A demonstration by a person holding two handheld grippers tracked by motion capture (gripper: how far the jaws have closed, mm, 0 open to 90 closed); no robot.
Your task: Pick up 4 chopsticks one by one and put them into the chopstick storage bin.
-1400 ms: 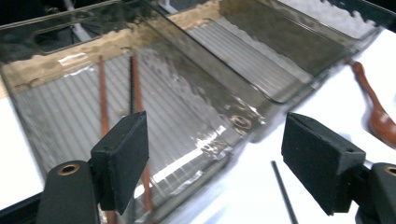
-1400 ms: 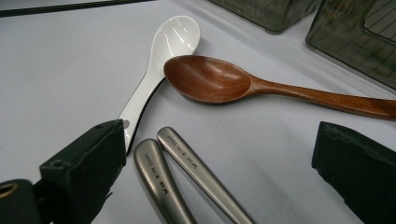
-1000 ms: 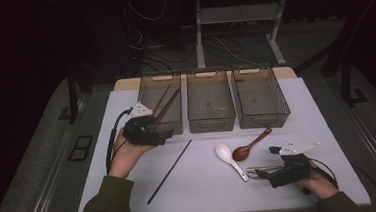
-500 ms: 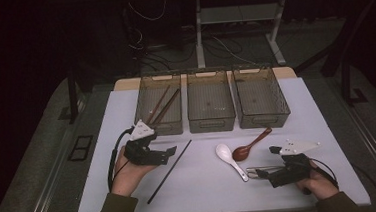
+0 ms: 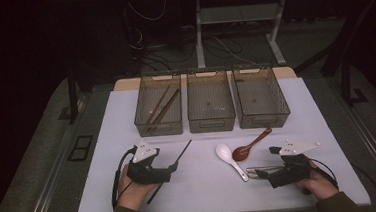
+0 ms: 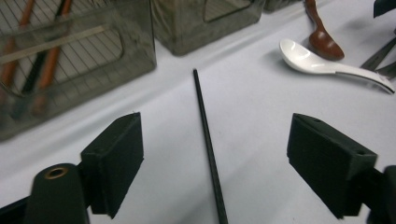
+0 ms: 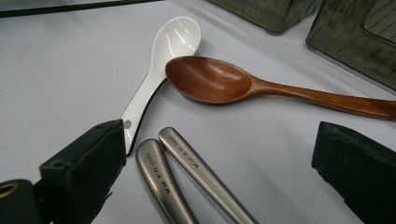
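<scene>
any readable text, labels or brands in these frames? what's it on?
Engraved marks on the two metal handles lying between the right gripper's jaws: too small and blurred to read.
Bins, white spoon, wooden spoon, black chopstick: no text to be seen.

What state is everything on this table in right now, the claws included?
Left claw: open, astride the black chopstick, not gripping.
Right claw: open, two metal handles between its jaws.
Left bin: holds chopsticks.
Middle bin: empty.
Right bin: empty.
White spoon: lying on the table.
Wooden spoon: lying bowl up.
</scene>
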